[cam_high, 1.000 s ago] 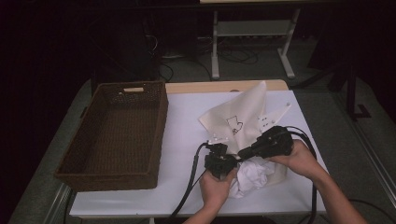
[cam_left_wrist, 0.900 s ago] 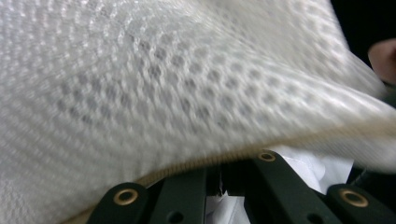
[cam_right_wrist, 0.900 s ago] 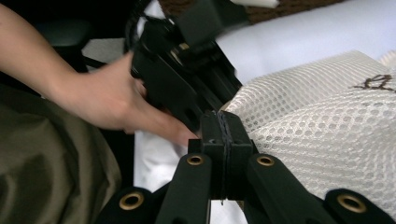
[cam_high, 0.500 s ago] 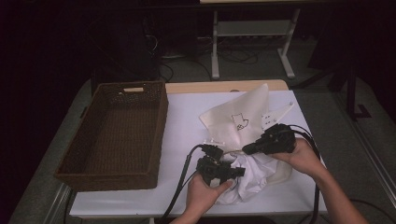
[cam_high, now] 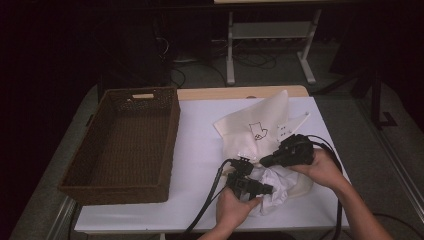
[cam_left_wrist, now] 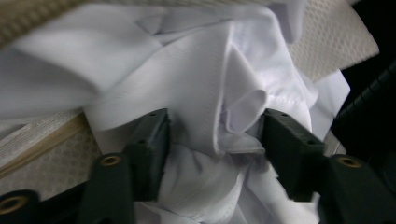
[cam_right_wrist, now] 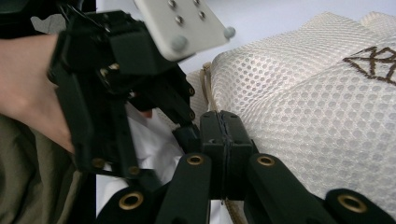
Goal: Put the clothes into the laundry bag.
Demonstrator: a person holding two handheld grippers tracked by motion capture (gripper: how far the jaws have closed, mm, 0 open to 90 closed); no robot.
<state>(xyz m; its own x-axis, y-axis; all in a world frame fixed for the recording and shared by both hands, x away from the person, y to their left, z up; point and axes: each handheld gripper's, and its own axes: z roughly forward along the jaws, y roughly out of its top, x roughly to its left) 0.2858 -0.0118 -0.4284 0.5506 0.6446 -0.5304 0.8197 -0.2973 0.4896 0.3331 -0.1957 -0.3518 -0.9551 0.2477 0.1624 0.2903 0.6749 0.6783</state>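
High view: near the table's (cam_high: 200,220) front edge, the left gripper (cam_high: 267,189) has its jaws half spread around a fold of the one white garment (cam_high: 272,192), having just narrowed. The right gripper (cam_high: 265,161) pinches the rim of the one mesh bag (cam_high: 250,130). Since a second ago, the left gripper has shifted lower. One wicker basket (cam_high: 125,145) sits far left, open tabletop between.

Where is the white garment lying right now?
In the high view the white garment sits bunched at the table's near right, at the mouth of the cream mesh bag, between the left gripper and right gripper.
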